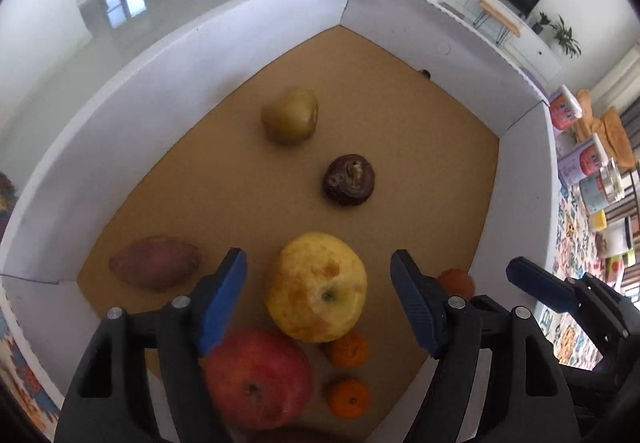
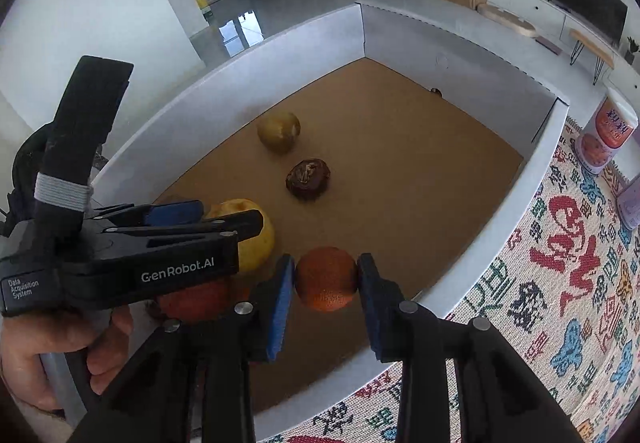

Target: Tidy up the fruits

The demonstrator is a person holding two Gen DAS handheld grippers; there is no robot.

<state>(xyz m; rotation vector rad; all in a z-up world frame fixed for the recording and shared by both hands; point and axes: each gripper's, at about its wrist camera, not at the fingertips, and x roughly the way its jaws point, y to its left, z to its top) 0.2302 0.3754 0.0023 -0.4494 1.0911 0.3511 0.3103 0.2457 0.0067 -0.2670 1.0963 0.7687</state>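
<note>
right gripper (image 2: 325, 279) – fingers (image 2: 280, 299) clamp round orange (image 2: 326, 279) | sweet potato (image 1: 155, 263) lies crosswise

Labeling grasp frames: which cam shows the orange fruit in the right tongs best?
Right wrist view: the orange fruit sits centred and unobstructed between the right tongs, both blue pads against its sides. The left wrist view shows only a sliver of it, mostly hidden behind a finger of the open left tongs.
</note>
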